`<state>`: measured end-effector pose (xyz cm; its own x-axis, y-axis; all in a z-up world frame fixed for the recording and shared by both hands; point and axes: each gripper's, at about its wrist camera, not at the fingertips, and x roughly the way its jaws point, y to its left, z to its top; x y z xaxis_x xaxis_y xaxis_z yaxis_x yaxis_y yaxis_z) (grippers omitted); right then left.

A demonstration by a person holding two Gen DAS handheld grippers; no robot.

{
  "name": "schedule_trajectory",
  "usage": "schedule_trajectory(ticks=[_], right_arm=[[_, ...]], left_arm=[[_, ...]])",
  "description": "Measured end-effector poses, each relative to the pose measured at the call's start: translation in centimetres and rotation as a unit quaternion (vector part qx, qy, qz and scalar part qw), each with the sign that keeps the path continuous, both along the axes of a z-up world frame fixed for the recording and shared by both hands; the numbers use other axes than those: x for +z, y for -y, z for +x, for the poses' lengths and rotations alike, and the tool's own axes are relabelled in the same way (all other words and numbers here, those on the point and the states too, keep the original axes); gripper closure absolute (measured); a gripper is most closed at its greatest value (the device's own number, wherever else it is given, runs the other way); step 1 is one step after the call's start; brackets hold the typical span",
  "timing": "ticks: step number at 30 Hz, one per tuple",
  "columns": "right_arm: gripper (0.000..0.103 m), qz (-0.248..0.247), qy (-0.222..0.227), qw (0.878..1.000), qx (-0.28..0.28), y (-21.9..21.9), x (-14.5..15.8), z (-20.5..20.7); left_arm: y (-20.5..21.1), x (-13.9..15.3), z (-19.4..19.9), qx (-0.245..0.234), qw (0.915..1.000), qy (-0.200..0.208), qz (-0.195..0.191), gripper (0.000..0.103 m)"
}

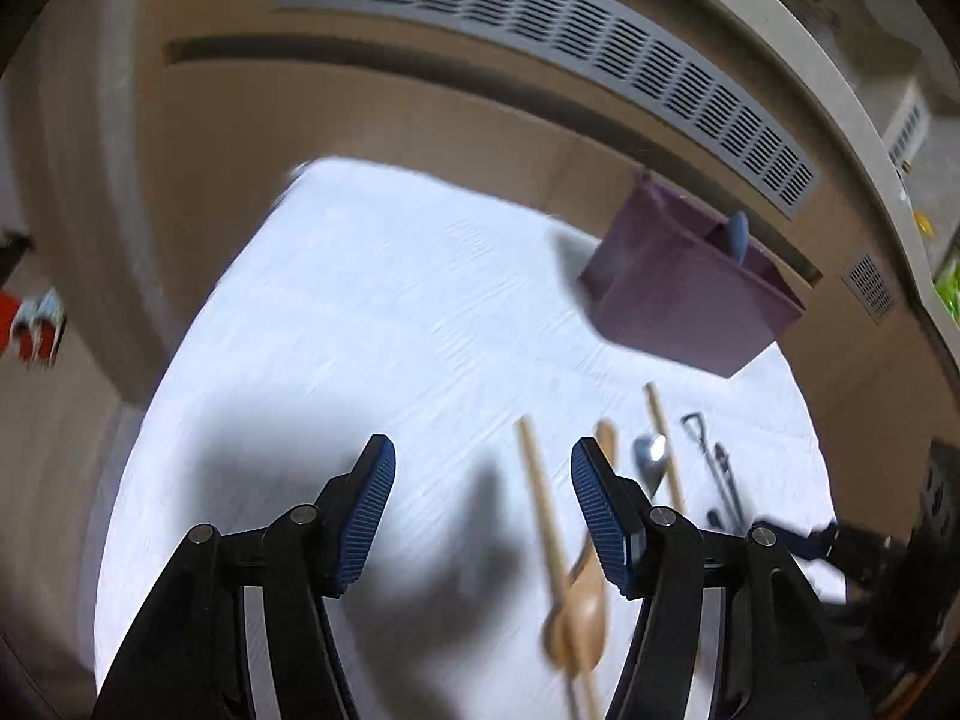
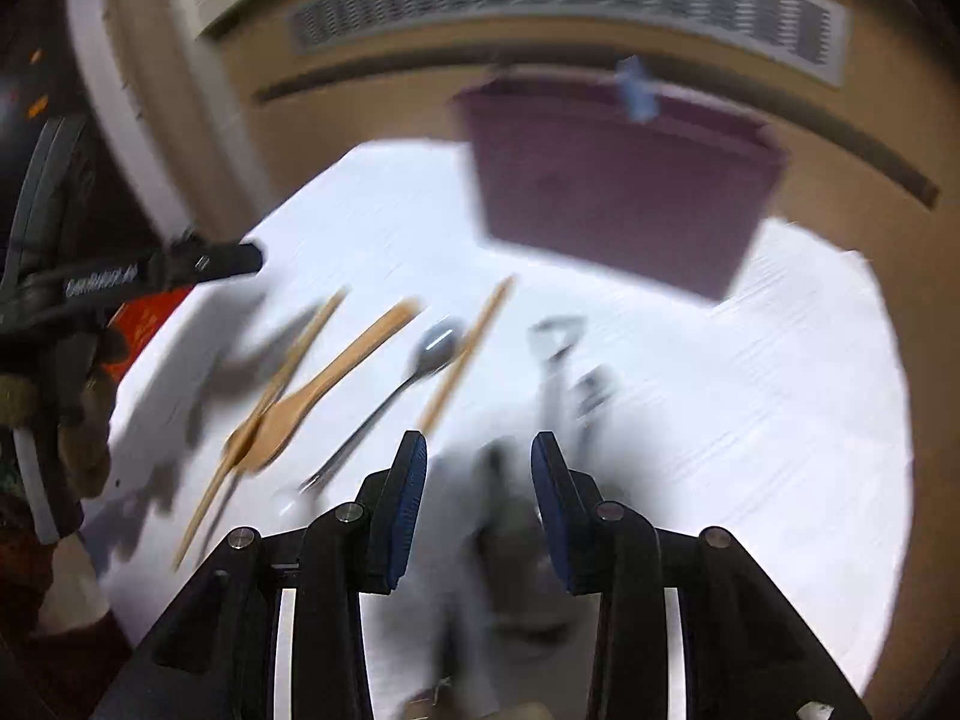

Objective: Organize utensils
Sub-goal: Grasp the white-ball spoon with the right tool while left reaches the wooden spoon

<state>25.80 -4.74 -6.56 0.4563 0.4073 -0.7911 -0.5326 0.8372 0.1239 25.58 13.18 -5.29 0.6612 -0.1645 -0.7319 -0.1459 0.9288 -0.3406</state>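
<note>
Both jaws of the left hand-held gripper (image 1: 483,468) stand wide apart over the white surface (image 1: 372,324), with nothing between them; the right hand-held gripper (image 2: 479,459) is parted less widely, and the blurred dark shapes below its tips cannot be made out. Laid out in a row on the surface are two wooden chopsticks (image 1: 540,498), a wooden spoon (image 2: 336,372), a metal spoon (image 2: 441,345) and some dark metal utensils (image 1: 714,468), the last too blurred to name. Behind them, toward the back edge of the surface, stands a purple organizer bin (image 1: 672,300) with a divider inside, and a blue utensil (image 1: 738,234) sticks up from one of its compartments. Beyond the surface runs a tan wall unit with a long grey vent grille (image 1: 570,42) along its top. To the left in the left wrist view lies something red and pale (image 1: 33,327).
</note>
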Motion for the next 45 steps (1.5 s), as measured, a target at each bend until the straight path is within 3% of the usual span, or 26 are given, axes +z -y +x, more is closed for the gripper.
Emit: schedule_trajectory(ticks=[3,7,14,15,18,29,35,39,45], right_arm=[[0.069,0.019,-0.020,0.999,0.016,-2.0,-0.9,-2.3],[0.069,0.004,-0.005,1.000,0.011,-4.5,-1.7,-3.5],[0.075,-0.021,0.009,1.000,0.005,-6.3,-2.0,-3.1],[0.083,-0.023,0.013,1.000,0.003,-6.0,-1.9,-3.1],[0.083,-0.019,0.023,1.000,-0.004,-4.3,-1.0,-3.1],[0.083,0.053,0.104,0.990,-0.084,4.0,6.8,-1.4],[0.083,0.075,0.103,0.986,-0.106,5.7,7.4,0.0],[0.083,0.073,0.105,0.986,-0.108,6.6,7.3,-0.4],[0.083,0.076,0.102,0.985,-0.118,7.5,6.9,-0.4]], left_arm=[[-1.1,-0.5,-2.0,0.021,0.9998,0.003,-0.003,0.040],[-1.8,-0.9,-3.4,0.043,0.9991,0.006,0.004,0.038],[-1.0,-1.6,-4.1,0.019,0.9998,-0.009,-0.003,0.034],[-0.5,-1.7,-3.9,0.009,0.9998,-0.013,-0.008,0.034],[0.9,-2.1,-3.7,-0.015,0.9994,-0.025,-0.018,0.034],[5.0,-1.4,-3.2,-0.060,0.9979,-0.022,0.009,0.034],[6.7,-1.1,-3.6,-0.135,0.9908,-0.004,-0.004,0.036],[8.0,-1.2,-3.9,-0.176,0.9843,-0.001,0.011,0.038],[7.2,-1.7,-2.6,-0.146,0.9889,-0.023,0.019,0.042]])
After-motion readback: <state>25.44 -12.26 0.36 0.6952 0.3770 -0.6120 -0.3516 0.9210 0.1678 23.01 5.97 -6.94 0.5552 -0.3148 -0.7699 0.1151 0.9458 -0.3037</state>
